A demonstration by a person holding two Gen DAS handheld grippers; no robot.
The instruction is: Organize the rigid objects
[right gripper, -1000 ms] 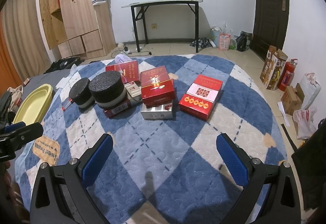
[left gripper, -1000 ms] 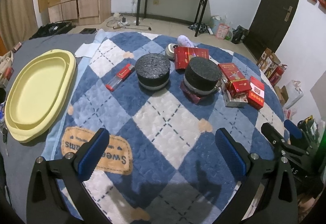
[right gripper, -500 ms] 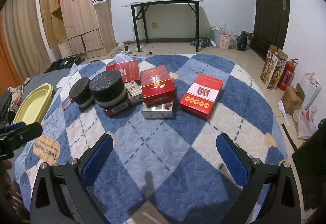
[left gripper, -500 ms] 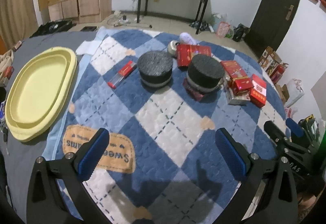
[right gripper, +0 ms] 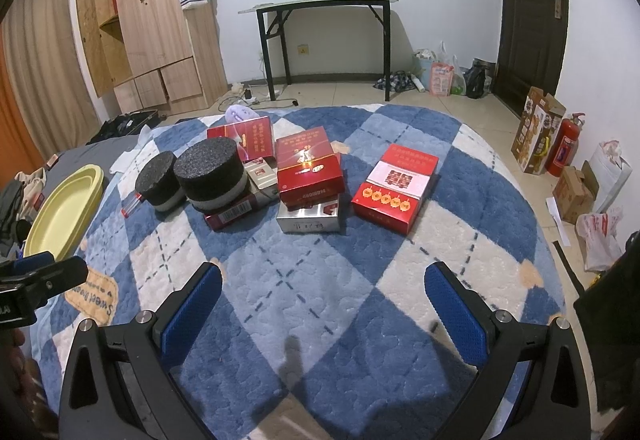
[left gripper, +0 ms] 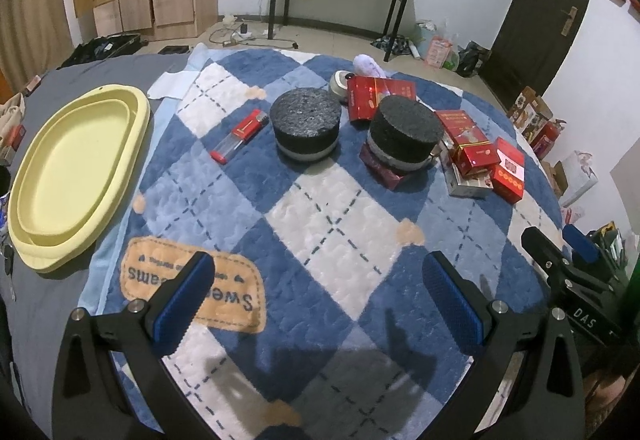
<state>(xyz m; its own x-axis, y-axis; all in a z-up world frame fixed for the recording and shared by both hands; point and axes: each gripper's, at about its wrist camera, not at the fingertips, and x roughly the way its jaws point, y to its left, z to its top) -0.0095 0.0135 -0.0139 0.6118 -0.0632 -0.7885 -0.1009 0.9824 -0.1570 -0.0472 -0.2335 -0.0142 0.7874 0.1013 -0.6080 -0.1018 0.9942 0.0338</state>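
On the blue checked blanket (left gripper: 320,224) stand two black foam cylinders (left gripper: 306,129) (left gripper: 404,137), the right one resting on a dark red box (left gripper: 390,175). Red boxes (left gripper: 468,141) cluster to their right, and a small red and clear case (left gripper: 240,135) lies to their left. A yellow oval tray (left gripper: 68,167) sits at the far left. My left gripper (left gripper: 318,296) is open and empty over the near blanket. In the right wrist view my right gripper (right gripper: 322,300) is open and empty, short of a red box stack (right gripper: 310,169) and a flat red box (right gripper: 394,187).
A black folding table (right gripper: 324,39) and a wooden cupboard (right gripper: 160,35) stand at the back wall, with a dark door (right gripper: 528,11) to the right. Cartons and a fire extinguisher (right gripper: 566,143) line the right wall. Bags and cables litter the floor.
The left wrist view has pulled back and risen slightly, so the cylinders and boxes look smaller and farther. The right gripper has barely moved. Both stay open.
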